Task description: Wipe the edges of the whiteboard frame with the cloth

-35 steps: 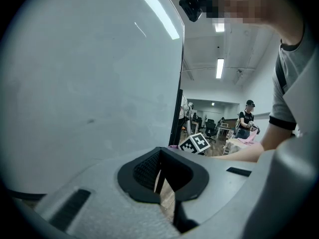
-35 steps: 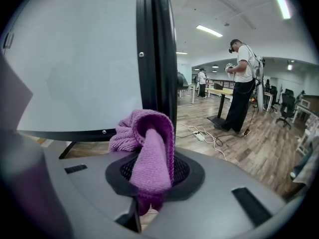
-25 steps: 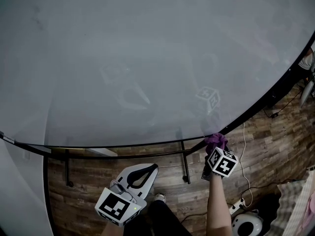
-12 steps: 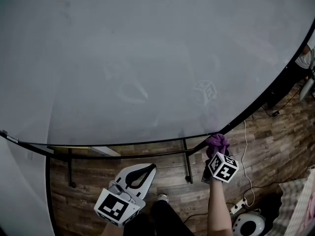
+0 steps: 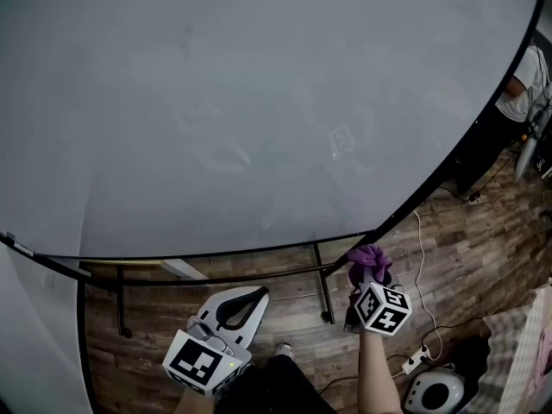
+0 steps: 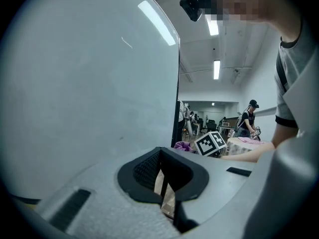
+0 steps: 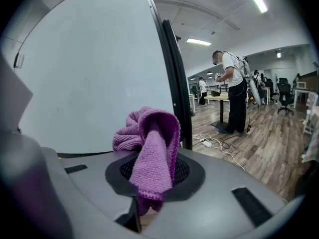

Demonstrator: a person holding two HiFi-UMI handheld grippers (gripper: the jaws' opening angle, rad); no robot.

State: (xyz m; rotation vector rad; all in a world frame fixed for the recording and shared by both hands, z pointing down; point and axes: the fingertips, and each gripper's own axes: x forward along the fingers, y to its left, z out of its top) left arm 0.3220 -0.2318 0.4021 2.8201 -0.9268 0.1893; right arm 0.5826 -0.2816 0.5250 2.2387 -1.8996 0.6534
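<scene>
Right gripper: jaws pinching a purple knitted cloth. The cloth is at the lower corner of the whiteboard's thin black frame. Left gripper: low, jaws pressed together, empty.

The head view looks steeply down from above the person, close to the whiteboard, past its frame to the floor; the left gripper view sits low and faces along the board's surface — it shares the right gripper and cloth with the head view; the right gripper view looks along the frame from very near.
</scene>
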